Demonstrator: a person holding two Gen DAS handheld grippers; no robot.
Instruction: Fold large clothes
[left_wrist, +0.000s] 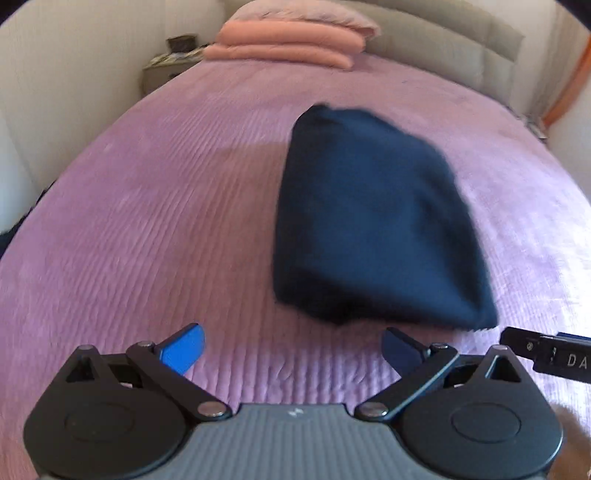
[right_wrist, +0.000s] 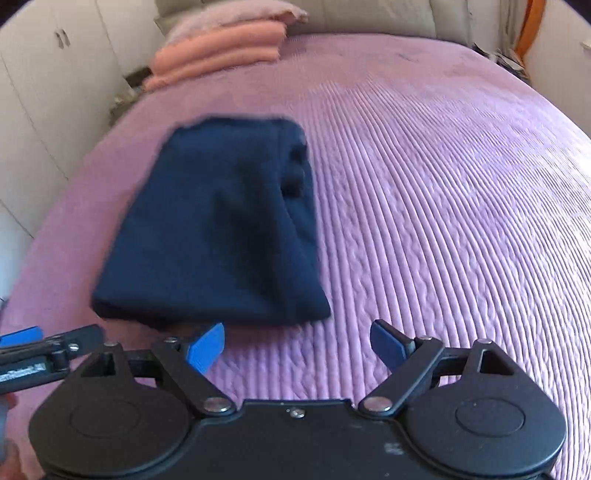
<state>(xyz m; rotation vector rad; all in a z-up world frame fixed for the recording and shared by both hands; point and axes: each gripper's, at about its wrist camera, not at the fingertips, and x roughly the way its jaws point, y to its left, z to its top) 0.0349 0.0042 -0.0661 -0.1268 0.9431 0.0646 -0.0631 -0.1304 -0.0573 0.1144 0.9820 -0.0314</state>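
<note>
Left gripper jaws spread wide, empty | right gripper likewise wide, empty | folded navy garment lies flat on purple bedspread, just beyond both | peach blankets stacked at headboard

I see a wide bed under a ribbed lilac quilted bedspread. At its far end, a stack of folded salmon-pink blankets lies with a fluffy pale pink pillow on top, against a padded beige headboard. Beside the bed I make out a small cluttered bedside cabinet and white cupboard doors with slim handles.
</note>
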